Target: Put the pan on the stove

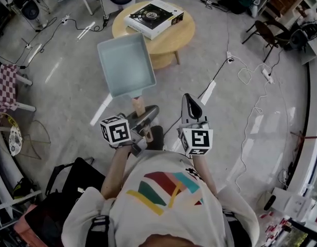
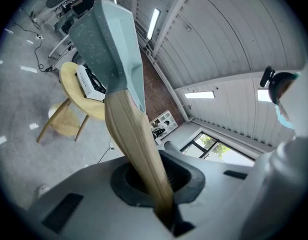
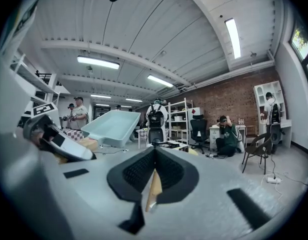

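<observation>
Wooden handle [image 1: 139,106] clamped by left gripper [image 1: 143,120] | pale-green pan [image 1: 126,66] held aloft, short of stove [image 1: 153,16], not touching | right gripper [image 1: 191,106] jaws together, empty, farther from stove | advice: keep pan level, lower centred on stove.

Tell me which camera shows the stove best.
Head view: the whole stove lies on the round table. Left gripper view: the pan hides part. Right gripper view: a low sliver.
</observation>
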A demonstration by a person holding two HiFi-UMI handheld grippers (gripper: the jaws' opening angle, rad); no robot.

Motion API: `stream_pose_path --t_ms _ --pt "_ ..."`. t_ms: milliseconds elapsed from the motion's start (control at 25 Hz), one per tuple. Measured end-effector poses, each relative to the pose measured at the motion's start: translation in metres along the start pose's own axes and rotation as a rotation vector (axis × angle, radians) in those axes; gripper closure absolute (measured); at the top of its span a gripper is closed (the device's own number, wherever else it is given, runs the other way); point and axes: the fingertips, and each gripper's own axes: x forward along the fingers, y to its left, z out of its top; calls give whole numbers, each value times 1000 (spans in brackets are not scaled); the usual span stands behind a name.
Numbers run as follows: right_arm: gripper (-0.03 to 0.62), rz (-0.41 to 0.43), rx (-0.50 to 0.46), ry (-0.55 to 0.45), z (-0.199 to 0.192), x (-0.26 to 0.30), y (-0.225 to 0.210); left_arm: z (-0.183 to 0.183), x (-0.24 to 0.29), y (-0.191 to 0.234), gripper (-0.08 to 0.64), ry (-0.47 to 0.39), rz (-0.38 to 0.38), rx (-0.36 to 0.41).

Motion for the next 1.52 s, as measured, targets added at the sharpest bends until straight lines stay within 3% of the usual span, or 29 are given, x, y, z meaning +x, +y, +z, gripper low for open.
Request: stream_pose_path --t_ms 280,560,840,1000,1240,1520 --pt "594 -44 -3 -17 -11 15 -48 26 37 28 554 -21 -2 32" --pt "594 -18 -37 -20 -19 64 -64 57 73 62 554 -5 -9 55" --pt "594 71 -88 13 -8 159 -100 124 147 100 554 -29 -22 30" --pt "594 120 -104 9 15 237 -125 183 184 126 554 -67 -22 25" --pt "594 214 -143 2 48 344 -162 255 227 157 554 -139 0 64" --pt "594 319 -169 15 55 431 -178 308 259 204 552 -188 89 74"
